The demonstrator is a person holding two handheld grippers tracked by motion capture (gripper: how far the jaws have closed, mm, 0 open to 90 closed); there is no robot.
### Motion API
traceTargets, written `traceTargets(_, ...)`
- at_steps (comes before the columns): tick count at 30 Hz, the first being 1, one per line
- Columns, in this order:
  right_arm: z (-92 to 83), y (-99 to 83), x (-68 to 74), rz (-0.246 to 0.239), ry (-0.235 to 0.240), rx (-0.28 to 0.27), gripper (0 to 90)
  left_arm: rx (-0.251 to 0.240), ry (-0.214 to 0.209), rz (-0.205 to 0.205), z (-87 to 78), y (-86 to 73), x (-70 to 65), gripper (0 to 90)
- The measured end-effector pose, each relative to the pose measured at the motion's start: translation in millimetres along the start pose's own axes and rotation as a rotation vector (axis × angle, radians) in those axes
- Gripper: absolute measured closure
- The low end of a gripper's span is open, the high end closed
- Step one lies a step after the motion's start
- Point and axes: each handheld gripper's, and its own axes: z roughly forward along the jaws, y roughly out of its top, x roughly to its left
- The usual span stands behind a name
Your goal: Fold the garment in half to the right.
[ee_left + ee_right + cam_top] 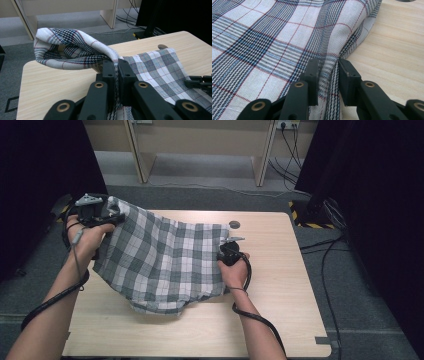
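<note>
Right now a checked cloth [160, 260] lies spread over the left and middle of a pale wooden table [280, 285], with both of the person's grippers on it. In the high view the left gripper [114, 212] is raised at the far left corner of the table, and the cloth climbs from the tabletop up to it, so that corner of the fabric hangs in the air while the rest slopes down and rests on the wood. The near edge of the cloth is bunched and rolled under itself close to the middle of the table.

The left gripper view shows its two black jaws closed tight on a fold of the cloth [75, 53], which is squeezed thin between them and loops out beyond the tips in a soft hollow roll. Past that roll the table edge and grey carpet [15, 52] can be seen.

The right gripper [226, 251] sits low at the cloth's right edge, near the middle of the table, just short of a small round dark cap [234, 224] set in the wood. In the right gripper view the jaws stand partly apart with a ridge of the cloth [328, 72] gathered between them; the fabric touches both inner faces, so the pinch holds a thicker bundle than the left one does. Bare table [392, 55] lies just beside that ridge on the right of this view.

Each gripper's black cable [255, 317] trails back along the person's forearm toward the near edge.
</note>
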Motion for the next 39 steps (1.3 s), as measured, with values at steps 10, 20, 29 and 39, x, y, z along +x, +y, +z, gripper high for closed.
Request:
traceTargets(10,2.5,0.6,8.2,-0.009,0.011,-0.007,71.2,-0.003,0.012,-0.003,-2.9,1.1,3.2,85.1)
traceTargets(20,3.5,0.6,11.3,-0.01,0.009,-0.012,71.2,-0.002,0.002,-0.002,1.6,3.8,-6.7,85.1)
traceTargets(29,3.6,0.1,11.2,-0.005,0.011,-0.016,71.2,0.003,-0.029,0.016,14.4,11.4,-33.7,85.1)
traceTargets(39,3.6,-1.2,10.8,-0.007,0.012,-0.025,71.2,0.002,-0.075,0.043,32.9,19.7,-71.9,85.1)
